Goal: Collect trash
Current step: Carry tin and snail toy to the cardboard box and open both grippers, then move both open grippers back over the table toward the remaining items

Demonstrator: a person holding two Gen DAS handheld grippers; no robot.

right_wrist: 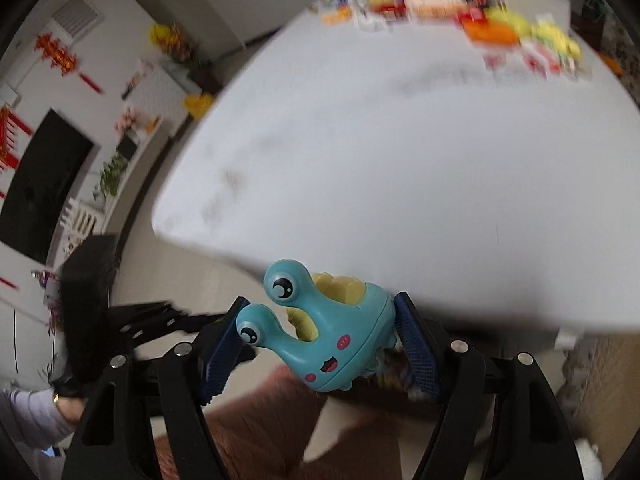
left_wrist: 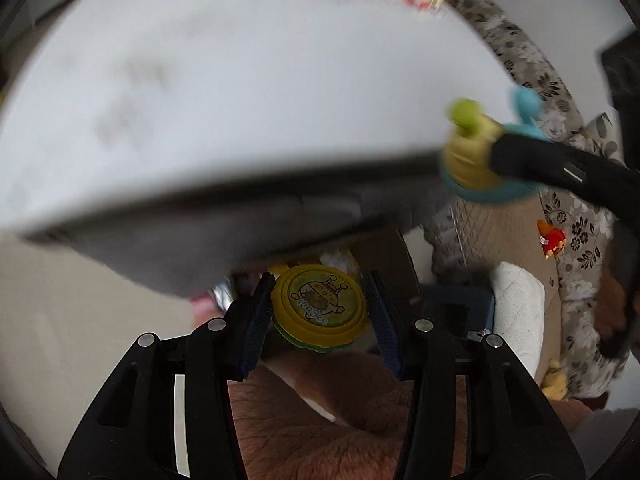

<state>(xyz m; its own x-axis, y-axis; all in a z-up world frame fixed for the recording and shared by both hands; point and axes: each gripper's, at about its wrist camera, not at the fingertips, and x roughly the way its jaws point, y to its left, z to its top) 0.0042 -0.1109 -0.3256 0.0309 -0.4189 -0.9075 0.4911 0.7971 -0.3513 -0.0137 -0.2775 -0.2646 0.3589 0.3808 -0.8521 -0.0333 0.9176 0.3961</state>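
A: What is the biggest thing ahead of the claws?

B: The white table [right_wrist: 400,152]. It fills the space beyond both sets of fingertips, and its near edge passes just past them. Far across it from the right claw lies a blurred heap of bright packets [right_wrist: 460,12].

A: And under the claws?

B: A brown furry surface [left_wrist: 320,420] lies beneath the left gripper [left_wrist: 320,312], close to the camera, and it shows below the right one too.

A: What does the right gripper [right_wrist: 320,332] carry?

B: A teal snail toy [right_wrist: 340,344] with two stalk eyes and a yellow shell. It sits between the blue pads, clamped at a fairly wide spread, tilted with its eyes toward the left finger. From the left wrist view, the same toy shows up and to the right of the left claw, at the tip of a black finger.

A: And the left one?

B: It grips a round yellow tub [left_wrist: 320,308] with a cartoon lid, lid facing the camera, both blue pads pressed on its sides at a middling spread.
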